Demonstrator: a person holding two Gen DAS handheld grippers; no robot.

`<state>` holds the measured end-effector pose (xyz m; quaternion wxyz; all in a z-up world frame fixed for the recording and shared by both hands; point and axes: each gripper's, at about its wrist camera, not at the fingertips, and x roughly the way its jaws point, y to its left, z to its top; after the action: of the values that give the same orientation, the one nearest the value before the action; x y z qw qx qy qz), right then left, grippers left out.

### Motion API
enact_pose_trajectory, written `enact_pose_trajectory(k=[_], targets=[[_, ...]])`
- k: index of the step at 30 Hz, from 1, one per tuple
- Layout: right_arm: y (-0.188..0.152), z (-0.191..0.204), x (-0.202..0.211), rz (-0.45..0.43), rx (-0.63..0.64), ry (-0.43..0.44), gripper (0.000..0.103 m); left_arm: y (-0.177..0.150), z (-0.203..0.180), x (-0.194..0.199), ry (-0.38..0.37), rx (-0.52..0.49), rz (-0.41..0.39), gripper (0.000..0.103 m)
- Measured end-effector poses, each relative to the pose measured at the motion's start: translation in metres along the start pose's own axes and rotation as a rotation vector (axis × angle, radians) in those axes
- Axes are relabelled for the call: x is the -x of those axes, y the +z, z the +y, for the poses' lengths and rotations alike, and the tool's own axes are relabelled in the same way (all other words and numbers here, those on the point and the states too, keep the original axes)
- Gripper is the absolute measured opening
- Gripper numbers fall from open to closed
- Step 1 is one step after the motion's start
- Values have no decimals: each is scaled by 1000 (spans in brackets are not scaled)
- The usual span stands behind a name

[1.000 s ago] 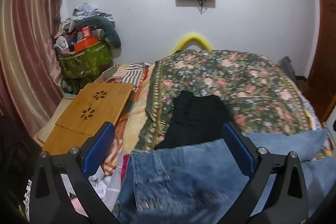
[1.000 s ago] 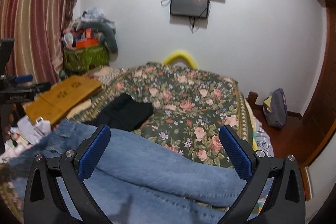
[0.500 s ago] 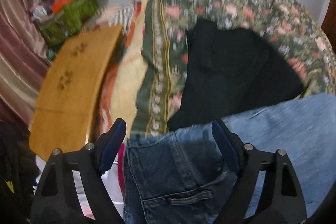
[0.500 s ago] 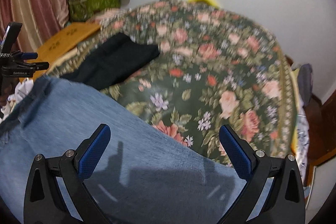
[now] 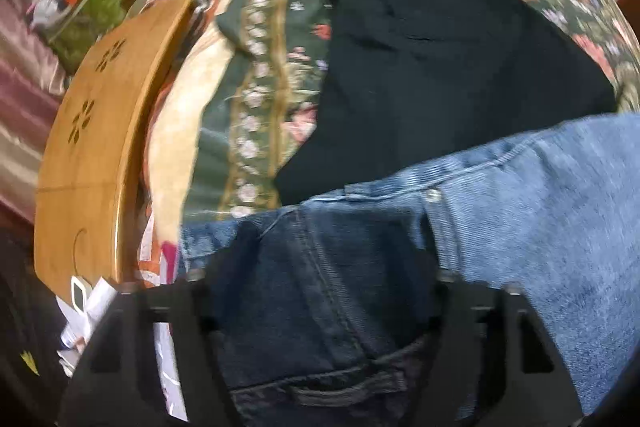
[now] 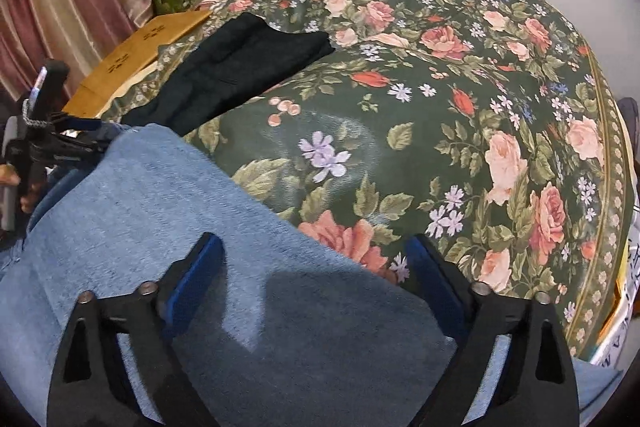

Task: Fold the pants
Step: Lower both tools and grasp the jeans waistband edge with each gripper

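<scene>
Both grippers low over the jeans

Left gripper and right gripper tilt down, jaws spread wide astride denim, gripping nothing.

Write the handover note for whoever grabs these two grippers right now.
Left gripper: open, low over the jeans at the waistband end, fingers astride the denim.
Right gripper: open, over the leg portion, nothing gripped.
Jeans lie spread along the near edge of the floral bedspread; black garment lies folded just beyond them.
Done: nothing folded on the jeans that shows.
Left: grip both ends, fold the jeans.
</scene>
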<state>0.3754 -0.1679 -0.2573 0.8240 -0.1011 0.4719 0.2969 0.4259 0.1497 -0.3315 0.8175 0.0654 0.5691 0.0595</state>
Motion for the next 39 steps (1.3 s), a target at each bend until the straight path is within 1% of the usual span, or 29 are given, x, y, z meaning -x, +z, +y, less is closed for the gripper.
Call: enact_pose_trajectory(k=[1,2,3,4,6,7,8,9,10,11,12,14,16,17,21,23,25,28,32,36,39], targets=[[0,3,1,-4,7,1,77,-1,-3,0,14,-13,2,51],[-1,5,1,-5,11,1,71,-2,-6,0,25,-32,12,44],[-1,7,0,-4,15,6,62,-3,-7,-2,39,-46,27,38],[-2,11,-1,0,19,4,59,-3,-6,-2,51,-49,36,31],[-2,14,-2,6,25,-5,51,-3,-2,-1,35,-42,46,28],[-1,15,-2,8,25,-6,49,-2,0,-1,30,-36,48,26],[0,15,-2,15,19,0,45,-1,2,2,24,-26,48,24],[0,15,-2,19,15,2,40,-1,3,4,26,-25,47,23],[0,17,-1,20,20,-1,37,0,3,6,31,-27,43,21],[0,20,0,20,32,-9,30,2,3,8,45,-31,37,21],[0,23,2,12,51,-23,19,3,3,10,49,-27,39,21],[2,29,8,-10,88,-62,12,10,9,17,54,-5,29,20],[7,30,14,-29,101,-97,10,19,16,27,49,17,3,19],[9,29,17,-37,98,-107,9,26,21,37,47,32,-21,19],[22,27,45,-116,79,-151,8,39,33,75,24,63,-115,18],[26,31,58,-143,75,-158,8,37,35,96,17,76,-159,18],[24,38,67,-155,80,-161,8,31,37,109,7,89,-178,18],[14,52,78,-161,102,-172,8,13,38,129,8,91,-207,17],[-8,71,100,-185,116,-174,8,-20,40,160,2,104,-256,17],[-28,87,116,-192,123,-174,8,-52,47,184,-29,128,-273,17],[-44,97,123,-192,122,-166,8,-76,49,195,-38,130,-278,17]])
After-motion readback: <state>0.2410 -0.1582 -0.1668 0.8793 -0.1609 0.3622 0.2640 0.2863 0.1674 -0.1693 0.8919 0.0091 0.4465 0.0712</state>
